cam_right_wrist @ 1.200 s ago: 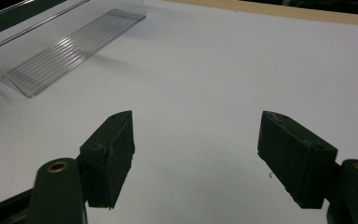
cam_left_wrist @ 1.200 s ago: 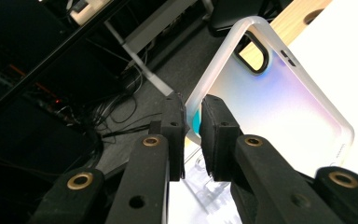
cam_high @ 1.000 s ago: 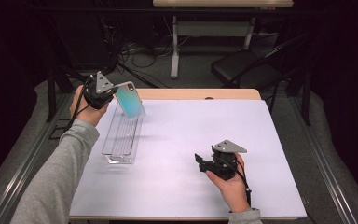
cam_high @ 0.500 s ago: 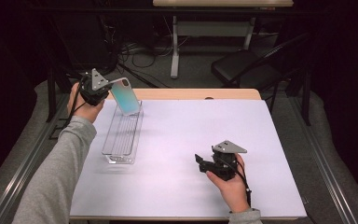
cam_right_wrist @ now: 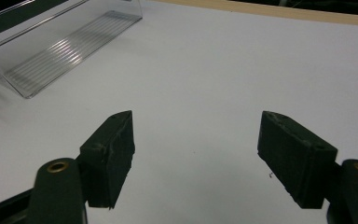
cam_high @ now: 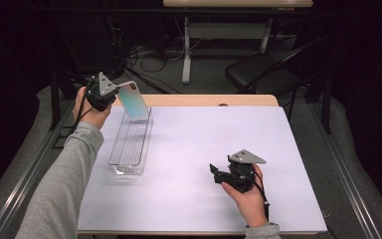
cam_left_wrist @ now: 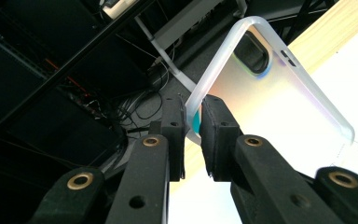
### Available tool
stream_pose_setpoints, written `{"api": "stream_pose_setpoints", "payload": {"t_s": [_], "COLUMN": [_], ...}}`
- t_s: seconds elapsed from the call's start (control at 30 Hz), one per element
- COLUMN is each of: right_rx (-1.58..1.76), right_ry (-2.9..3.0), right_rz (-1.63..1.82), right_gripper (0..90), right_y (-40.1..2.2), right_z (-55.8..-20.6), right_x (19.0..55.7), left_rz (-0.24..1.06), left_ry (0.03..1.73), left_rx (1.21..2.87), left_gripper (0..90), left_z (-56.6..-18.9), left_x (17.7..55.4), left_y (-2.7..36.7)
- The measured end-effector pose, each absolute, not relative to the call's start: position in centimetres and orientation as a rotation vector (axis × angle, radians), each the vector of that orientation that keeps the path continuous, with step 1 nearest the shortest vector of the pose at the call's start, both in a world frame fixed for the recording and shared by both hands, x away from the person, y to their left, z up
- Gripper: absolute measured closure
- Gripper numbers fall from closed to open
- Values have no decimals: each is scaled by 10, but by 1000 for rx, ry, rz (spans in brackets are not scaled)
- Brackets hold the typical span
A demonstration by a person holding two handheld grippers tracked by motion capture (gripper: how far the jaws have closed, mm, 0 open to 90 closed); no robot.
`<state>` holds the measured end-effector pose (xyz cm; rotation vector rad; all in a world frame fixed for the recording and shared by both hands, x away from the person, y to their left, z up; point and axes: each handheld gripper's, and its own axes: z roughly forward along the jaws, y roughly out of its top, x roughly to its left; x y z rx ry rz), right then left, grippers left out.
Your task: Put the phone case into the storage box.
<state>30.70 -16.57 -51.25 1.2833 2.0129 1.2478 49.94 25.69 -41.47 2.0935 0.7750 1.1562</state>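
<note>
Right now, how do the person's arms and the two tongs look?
Both tongs, left and right, are black, each topped by a grey three-cornered plate with a black cable trailing. The jaws are chunky black blocks on arms with brass-coloured rivets. The sleeves are grey.

We see an iridescent teal-to-pink phone case with a frosted white rim, a clear ribbed tray, a pale lilac-white mat, and the table's tan wooden edge at the far side.
</note>
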Motion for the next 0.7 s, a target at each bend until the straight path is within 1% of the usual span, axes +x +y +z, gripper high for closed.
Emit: {"api": "stream_pose_setpoints", "payload": {"t_s": [0.4,0.7], "right_rx": [1291,1292], "right_ry": [2010,2010], "right_rz": [1253,1251], "right_gripper": [267,268], "right_y": [-167,-168], "right_z": [-513,-512], "right_x": [308,308], "left_rz": [1241,1290], "left_ry": [714,649], "left_rx": [2164,2185], "left_gripper": [805,805], "left_z": [-427,-433], "left_x": [507,512], "left_y": [252,249]}}
